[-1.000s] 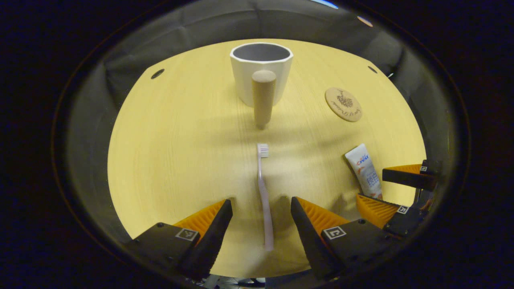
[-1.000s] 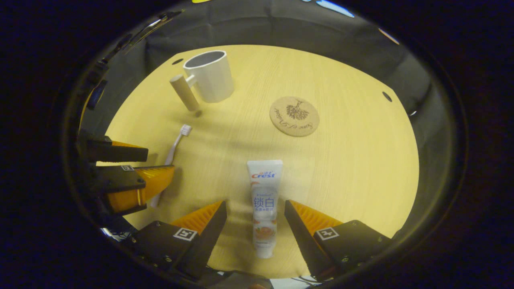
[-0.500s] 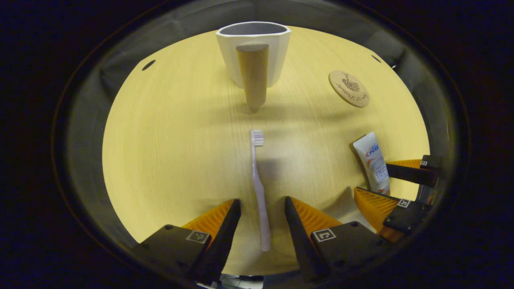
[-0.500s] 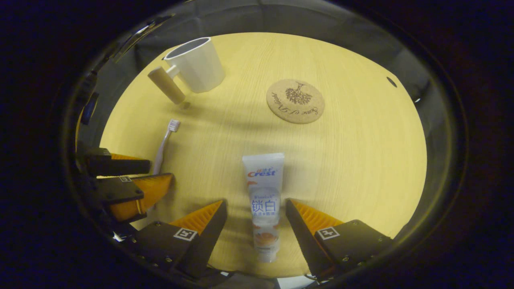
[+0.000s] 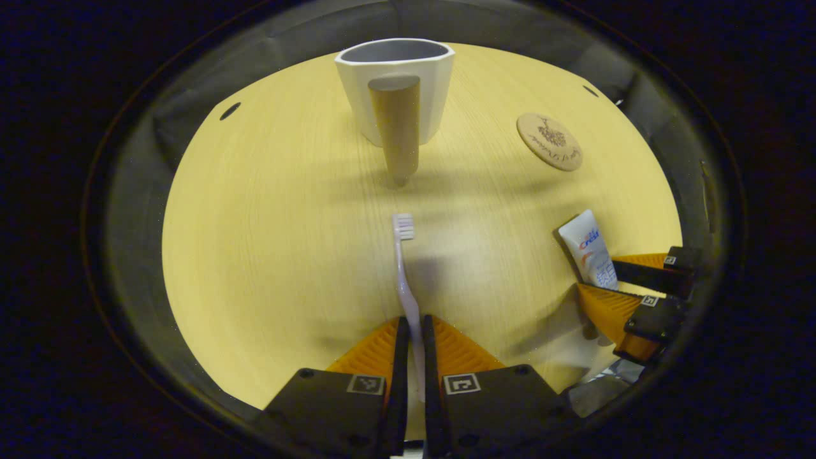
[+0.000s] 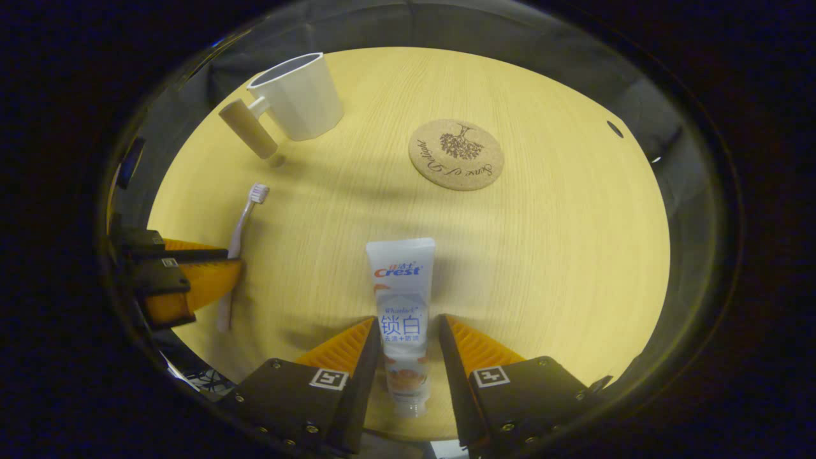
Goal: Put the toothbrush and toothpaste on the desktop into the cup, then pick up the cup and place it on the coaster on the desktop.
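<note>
Pale wooden desktop (image 5: pixel 268 242), dark cloth walls; left gripper (image 5: pixel 411 325) clamped on toothbrush (image 5: pixel 404 268), right gripper (image 6: pixel 405 328) closing around toothpaste (image 6: pixel 401 299), contact unclear.

Warm, dim overhead light — soft shadows on tabletop (image 5: pixel 268 242), strong fisheye bending, edges darkened.

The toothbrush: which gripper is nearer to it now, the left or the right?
Left. The left gripper has its fingers pressed on the toothbrush handle. The right gripper is off to the side, around the toothpaste.
</note>
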